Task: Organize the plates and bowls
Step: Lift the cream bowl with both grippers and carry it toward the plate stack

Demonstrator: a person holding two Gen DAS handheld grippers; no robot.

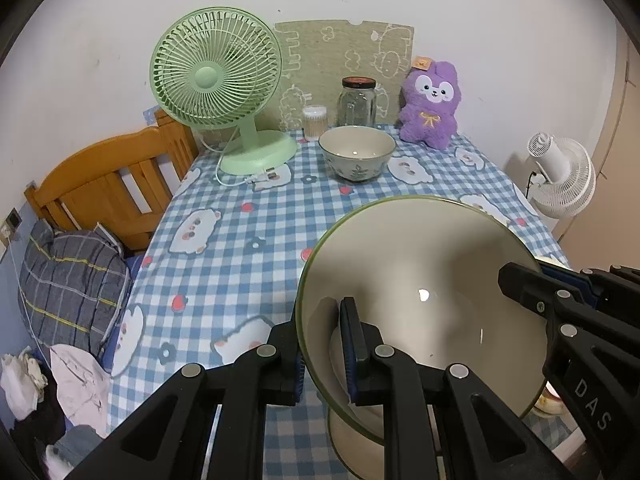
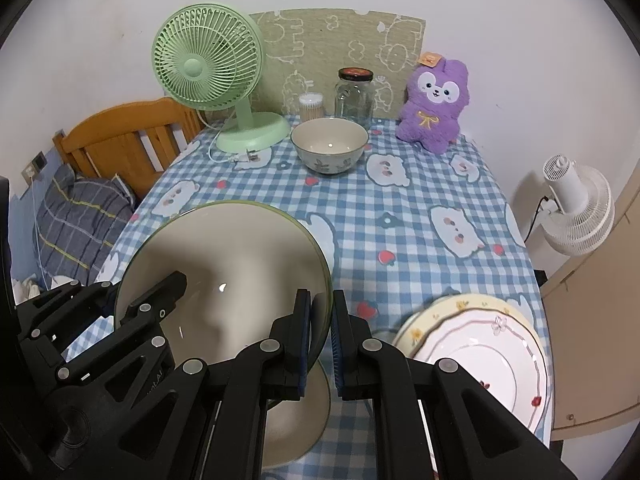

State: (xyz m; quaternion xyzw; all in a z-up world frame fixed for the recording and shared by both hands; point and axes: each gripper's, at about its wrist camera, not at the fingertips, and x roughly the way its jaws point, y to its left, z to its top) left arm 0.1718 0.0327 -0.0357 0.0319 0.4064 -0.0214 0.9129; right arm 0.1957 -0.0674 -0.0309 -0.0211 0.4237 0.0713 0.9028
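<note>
From where I steer, the small patterned bowl point(image 2: 329, 145) is my landmark: in front of it the checked tablecloth point(image 2: 400, 232) lies bare across the table's middle, so I have open passage there. Behind it the green fan point(image 2: 208, 68), the cotton-swab tub point(image 2: 311, 107), the glass jar point(image 2: 354, 96) and the purple plush point(image 2: 436, 106) line the wall and block the way. Nearer me and right of it, stacked plates point(image 2: 480, 356) fill the near corner.

2 wrist views, close, angled down, sharing big bowl point(image 1: 420, 280) and table point(image 2: 400, 224)
</note>
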